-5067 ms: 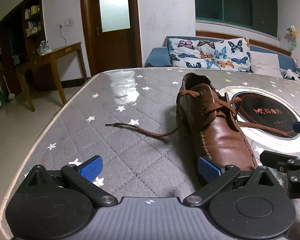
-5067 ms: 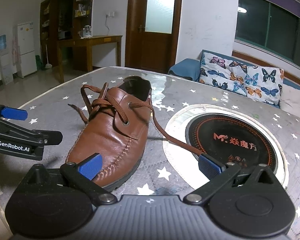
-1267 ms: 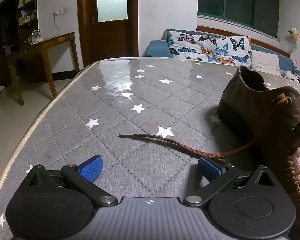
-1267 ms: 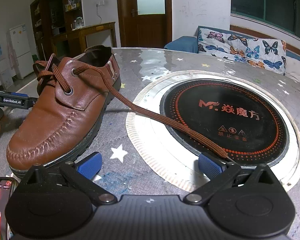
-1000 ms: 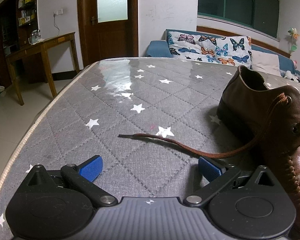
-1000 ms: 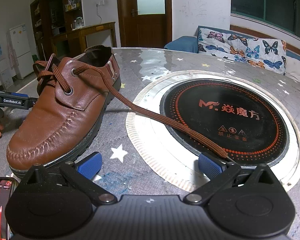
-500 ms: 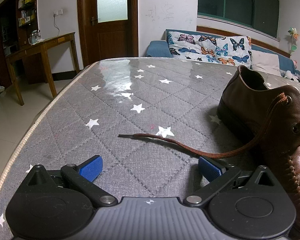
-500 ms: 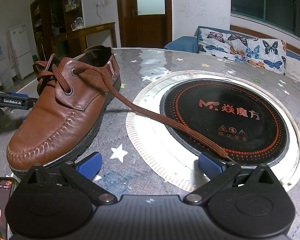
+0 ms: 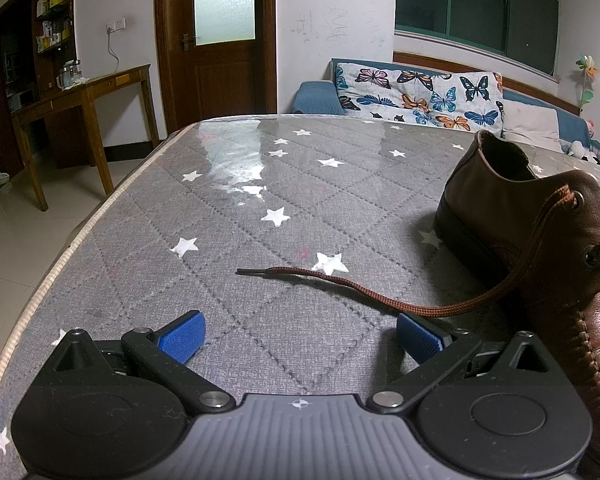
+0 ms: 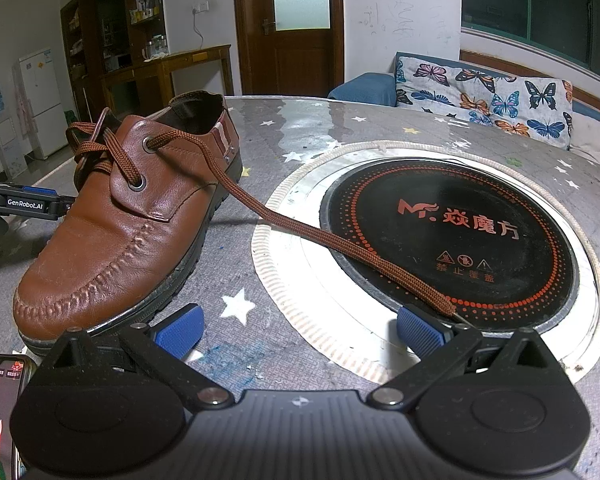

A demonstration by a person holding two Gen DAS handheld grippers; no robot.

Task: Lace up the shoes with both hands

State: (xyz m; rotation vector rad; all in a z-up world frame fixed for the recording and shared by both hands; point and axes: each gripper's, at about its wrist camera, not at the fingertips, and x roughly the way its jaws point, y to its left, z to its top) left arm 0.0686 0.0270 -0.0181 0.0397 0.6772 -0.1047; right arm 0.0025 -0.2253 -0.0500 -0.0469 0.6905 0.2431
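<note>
both hand-held grippers (image 9: 300,338) (image 10: 299,334) gape wide, gripping nothing; laces (image 10: 328,240) loose.

The shoe (image 10: 116,236) is smooth, glossy brown leather with raised stitching at the toe, metal eyelets and a woven cloth lace (image 10: 320,236). The counter (image 9: 260,312) wears grey quilted cloth under a shiny clear film, and its inset black disc (image 10: 460,236) is glassy. Both tongs look matt black plastic with ribbed blue pads (image 9: 182,336).

My left tool (image 9: 300,338) and right tool (image 10: 298,330) match: black linkage arms, silver pivot screws, ribbed blue pads (image 9: 182,336), grey housing, white GenRobot.AI lettering.
</note>
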